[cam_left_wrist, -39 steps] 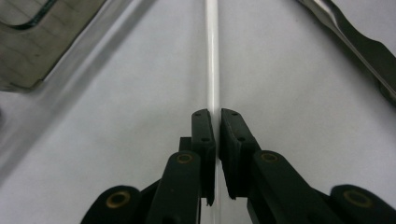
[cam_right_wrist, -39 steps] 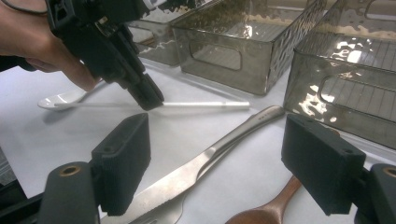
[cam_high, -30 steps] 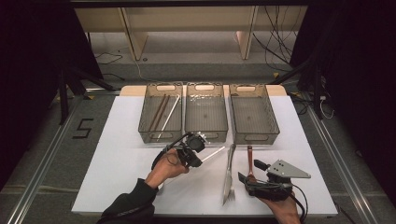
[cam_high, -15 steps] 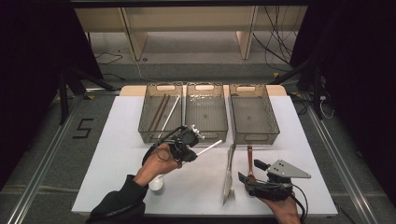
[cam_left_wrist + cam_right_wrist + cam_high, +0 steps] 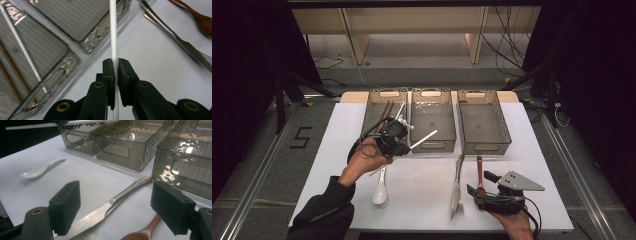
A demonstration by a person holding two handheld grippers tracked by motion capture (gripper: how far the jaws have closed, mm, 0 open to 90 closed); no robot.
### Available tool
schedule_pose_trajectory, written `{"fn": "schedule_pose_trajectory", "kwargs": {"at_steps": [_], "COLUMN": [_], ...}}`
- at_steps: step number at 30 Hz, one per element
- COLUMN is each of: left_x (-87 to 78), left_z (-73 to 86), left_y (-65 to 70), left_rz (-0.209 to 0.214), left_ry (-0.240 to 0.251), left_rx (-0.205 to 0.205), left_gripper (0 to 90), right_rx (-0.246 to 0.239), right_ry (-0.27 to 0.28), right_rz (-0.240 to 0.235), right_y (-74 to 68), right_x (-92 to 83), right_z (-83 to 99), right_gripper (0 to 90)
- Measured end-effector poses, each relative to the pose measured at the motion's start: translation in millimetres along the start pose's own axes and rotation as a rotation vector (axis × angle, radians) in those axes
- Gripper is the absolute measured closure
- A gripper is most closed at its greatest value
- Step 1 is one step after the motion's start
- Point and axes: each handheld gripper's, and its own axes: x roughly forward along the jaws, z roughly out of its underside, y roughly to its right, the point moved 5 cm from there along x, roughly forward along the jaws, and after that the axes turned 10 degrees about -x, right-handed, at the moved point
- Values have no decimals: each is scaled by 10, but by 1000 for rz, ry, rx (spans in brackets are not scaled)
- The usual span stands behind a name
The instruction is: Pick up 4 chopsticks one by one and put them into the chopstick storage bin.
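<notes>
The left claw (image 5: 404, 142) is pinching a white chopstick (image 5: 424, 138) between its pads, and compared with a second ago the hand is sitting higher and farther toward the far edge of the table (image 5: 312, 165), right at the near rim of the left bin (image 5: 371, 107); a second back it was lower, nearer the middle of the white surface. That lift is telling me the pick-up is done and the carry is under way; the chopstick is probably heading for the left bin, where a pale stick and two dark ones are already lying (image 5: 388, 111).

In the left gripper view the chopstick (image 5: 113, 37) is looking thin, round, smooth and plain white, running straight out past the pads and over the corner of the middle bin (image 5: 75, 22); it is clear of the table, held at about its middle, with its free end pointing toward the middle bin (image 5: 433, 116).

The right claw (image 5: 476, 192) is resting near the near right corner, jaws standing wide with nothing between them; the knife (image 5: 110, 207) and the wooden spoon (image 5: 145, 231) are lying just in front of it. A white soup spoon (image 5: 380, 190) is waiting nearer the near edge; the right bin (image 5: 484, 120) is looking empty.
</notes>
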Motion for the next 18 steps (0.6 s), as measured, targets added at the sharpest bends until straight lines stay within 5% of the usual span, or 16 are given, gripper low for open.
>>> {"fn": "schedule_pose_trajectory", "kwargs": {"at_steps": [18], "left_x": [-129], "left_z": [-271], "left_y": [-846], "left_rz": [-56], "left_ry": [92], "left_rx": [-175], "left_gripper": [842], "right_rx": [3], "right_ry": [4], "right_rz": [1], "right_y": [10], "right_x": [-7], "right_z": [-1], "right_gripper": [246]}}
